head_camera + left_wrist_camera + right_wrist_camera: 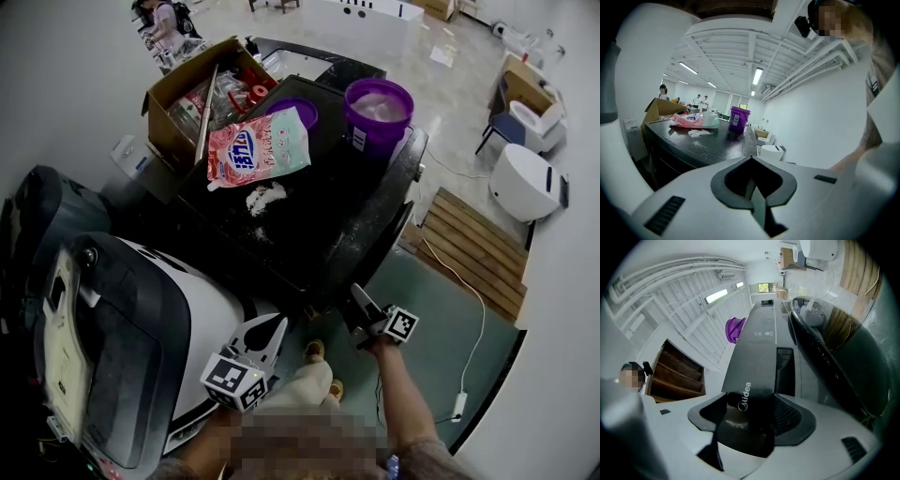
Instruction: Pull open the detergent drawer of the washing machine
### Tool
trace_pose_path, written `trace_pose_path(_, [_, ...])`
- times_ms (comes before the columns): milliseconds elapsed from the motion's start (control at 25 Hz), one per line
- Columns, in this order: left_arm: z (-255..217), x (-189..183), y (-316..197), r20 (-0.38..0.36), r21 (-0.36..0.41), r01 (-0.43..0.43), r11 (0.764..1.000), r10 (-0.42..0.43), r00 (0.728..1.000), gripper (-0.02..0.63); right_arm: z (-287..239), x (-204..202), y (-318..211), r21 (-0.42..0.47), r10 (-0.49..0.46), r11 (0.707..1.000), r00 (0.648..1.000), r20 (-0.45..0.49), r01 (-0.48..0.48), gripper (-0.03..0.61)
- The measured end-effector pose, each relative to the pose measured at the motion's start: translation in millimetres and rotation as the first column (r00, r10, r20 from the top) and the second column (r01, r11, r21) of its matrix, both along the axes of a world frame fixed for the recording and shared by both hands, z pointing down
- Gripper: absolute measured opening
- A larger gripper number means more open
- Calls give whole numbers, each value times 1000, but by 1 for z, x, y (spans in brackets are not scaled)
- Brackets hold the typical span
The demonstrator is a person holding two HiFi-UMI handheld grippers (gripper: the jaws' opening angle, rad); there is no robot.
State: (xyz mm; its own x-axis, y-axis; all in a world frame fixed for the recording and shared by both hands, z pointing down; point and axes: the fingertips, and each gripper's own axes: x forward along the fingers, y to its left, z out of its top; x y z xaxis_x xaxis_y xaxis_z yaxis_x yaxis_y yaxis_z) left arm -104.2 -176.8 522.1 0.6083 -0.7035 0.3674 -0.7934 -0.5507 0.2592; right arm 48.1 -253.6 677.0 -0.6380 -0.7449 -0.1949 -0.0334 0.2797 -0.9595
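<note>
The drawer (746, 397), at the near end of the washer's (337, 220) front panel, is clamped across its face by the fingers of the right gripper (751, 417). As only a shallow edge is held, it could be lost if the pull is angled rather than straight out. Its face is turned towards the person, its long axis lying along the panel, while the left gripper (270, 339) is clenched on nothing.

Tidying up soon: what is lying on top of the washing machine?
A pink detergent bag, spilled white powder beside it, a purple bucket and a purple lid. Anything under the bag is covered.
</note>
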Motion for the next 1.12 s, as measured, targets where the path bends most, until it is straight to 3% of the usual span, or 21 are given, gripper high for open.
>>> trace_pose_path(320, [3, 2, 6, 9, -14, -7, 1000, 7, 1000, 21, -1, 0, -3, -3, 7, 1000, 996, 92, -7, 330])
trace_pose_path(440, [4, -3, 6, 14, -18, 5, 1000, -4, 1000, 21, -3, -2, -9, -3, 17, 1000, 991, 134, -17, 376])
trace_pose_path(760, [8, -2, 4, 21, -27, 3, 1000, -3, 1000, 21, 0, 1, -14, -31, 41, 999, 971, 235, -35, 359])
trace_pose_path(1120, [7, 4, 1, 20, -30, -10, 999, 11, 1000, 21, 1, 8, -10, -36, 37, 999, 969, 245, -29, 345])
